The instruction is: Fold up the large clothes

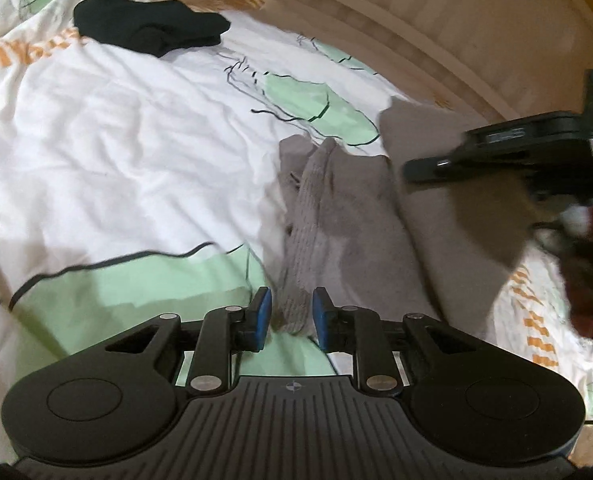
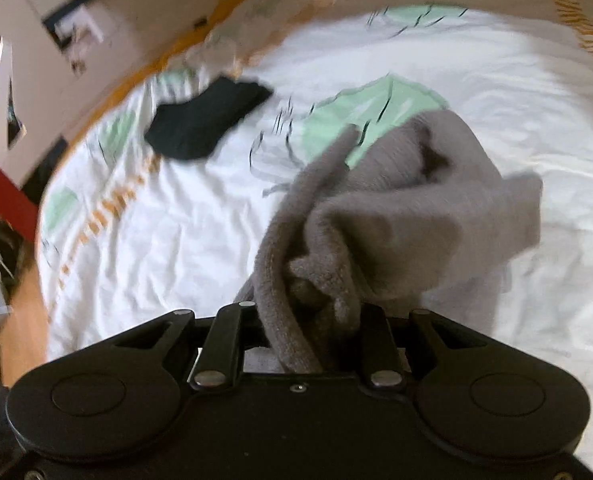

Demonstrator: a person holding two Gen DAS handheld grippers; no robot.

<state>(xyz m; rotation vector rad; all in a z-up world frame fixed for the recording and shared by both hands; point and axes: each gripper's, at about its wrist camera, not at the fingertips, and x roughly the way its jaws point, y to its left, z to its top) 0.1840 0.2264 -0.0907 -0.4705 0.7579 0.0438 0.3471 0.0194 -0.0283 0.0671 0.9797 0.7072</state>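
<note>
Grey garment [image 2: 396, 208] on white-green bedsheet [image 1: 116, 128]; right hand-held gripper [image 2: 316, 344] clamped on it, left hand-held gripper [image 1: 292, 316] slightly apart.

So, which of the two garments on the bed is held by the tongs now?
The grey garment, bunched in the right tongs. The folded black garment lies apart, untouched, farther up the bed.

We see a bed under a white duvet cover [image 1: 116, 140] printed with green patches, black lines and orange dashes. At twelve to two o'clock in the left wrist view curves a pale wooden bed frame [image 1: 456, 20]. In the right wrist view, wooden floor [image 2: 22, 332] shows at eight o'clock.
</note>
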